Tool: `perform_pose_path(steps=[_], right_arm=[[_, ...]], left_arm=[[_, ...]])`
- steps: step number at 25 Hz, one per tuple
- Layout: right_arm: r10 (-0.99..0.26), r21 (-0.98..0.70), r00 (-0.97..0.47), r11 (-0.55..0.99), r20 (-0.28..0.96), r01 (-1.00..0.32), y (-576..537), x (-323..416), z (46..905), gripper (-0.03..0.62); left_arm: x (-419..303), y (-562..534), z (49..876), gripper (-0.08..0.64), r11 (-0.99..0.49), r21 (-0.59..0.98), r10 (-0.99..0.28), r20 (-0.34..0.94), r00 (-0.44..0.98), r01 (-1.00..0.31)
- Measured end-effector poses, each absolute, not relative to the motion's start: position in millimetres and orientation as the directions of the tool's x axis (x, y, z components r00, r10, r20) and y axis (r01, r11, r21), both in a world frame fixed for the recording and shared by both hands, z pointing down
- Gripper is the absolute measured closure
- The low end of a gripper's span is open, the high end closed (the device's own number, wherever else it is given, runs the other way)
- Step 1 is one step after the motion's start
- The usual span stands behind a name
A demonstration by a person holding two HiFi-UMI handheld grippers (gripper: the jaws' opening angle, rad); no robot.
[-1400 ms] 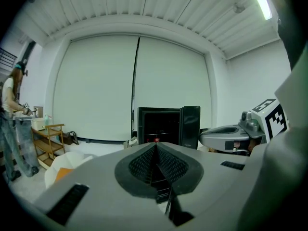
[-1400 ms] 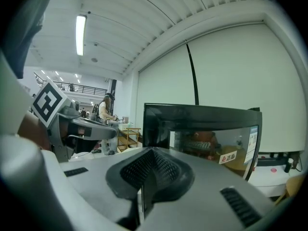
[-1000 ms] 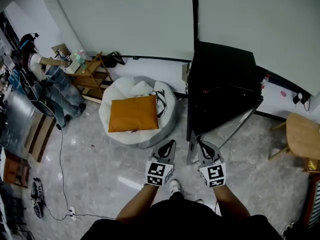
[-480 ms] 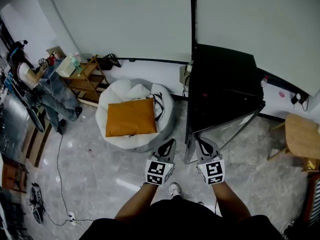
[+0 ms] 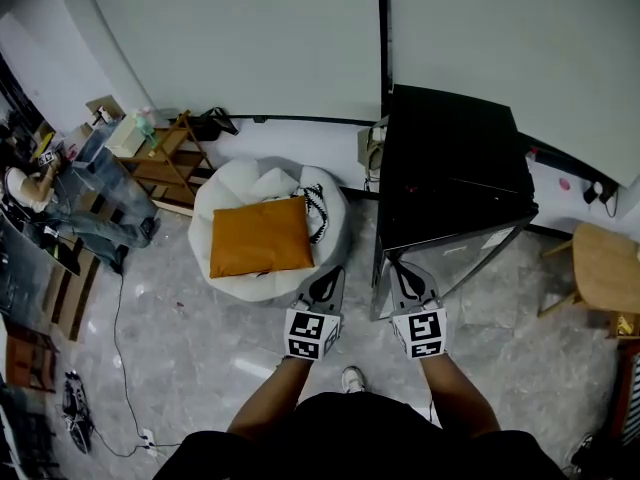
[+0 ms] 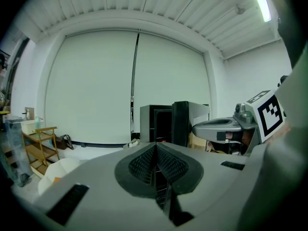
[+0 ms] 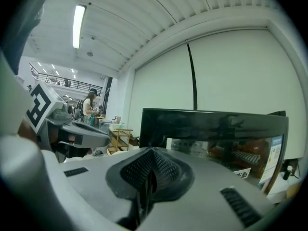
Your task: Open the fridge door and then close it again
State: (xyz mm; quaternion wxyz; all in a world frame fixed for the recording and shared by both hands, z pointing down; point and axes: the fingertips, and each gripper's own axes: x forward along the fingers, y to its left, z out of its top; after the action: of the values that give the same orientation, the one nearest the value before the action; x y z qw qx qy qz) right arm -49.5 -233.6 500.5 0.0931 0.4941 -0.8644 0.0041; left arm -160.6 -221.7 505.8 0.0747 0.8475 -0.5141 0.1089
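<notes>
Grey left gripper (image 5: pixel 334 274) and right gripper (image 5: pixel 397 267) carry black-and-white marker cubes (image 5: pixel 308 334).

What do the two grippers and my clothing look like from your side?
The left gripper and right gripper match: grey wedge-shaped bodies, black cross-hatched pads, and each carries a white cube printed with black square markers. The person wears a black top.

over at the left edge of the head view the person (image 5: pixel 95 198) is cut off, only part of them in frame, and the wooden stool (image 5: pixel 608 268) on the right gets clipped too. from above, the fridge (image 5: pixel 452 163) shows just its black top, front face hidden. in the right gripper view the shelves behind the glass door (image 7: pixel 216 153) are a smear of reflections, maybe orange items, and the label (image 7: pixel 240 173) is too small to read.
</notes>
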Motion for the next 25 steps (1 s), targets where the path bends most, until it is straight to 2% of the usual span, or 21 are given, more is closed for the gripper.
perform_pose_path(steps=[25], right_arm=[[-0.893,0.088,-0.424,0.44,0.154,-0.894,-292,-63,501,0.577]], left_arm=[[-170,-258,528,0.538,-0.505,0.038,-0.82,0.291,0.493,-0.863]])
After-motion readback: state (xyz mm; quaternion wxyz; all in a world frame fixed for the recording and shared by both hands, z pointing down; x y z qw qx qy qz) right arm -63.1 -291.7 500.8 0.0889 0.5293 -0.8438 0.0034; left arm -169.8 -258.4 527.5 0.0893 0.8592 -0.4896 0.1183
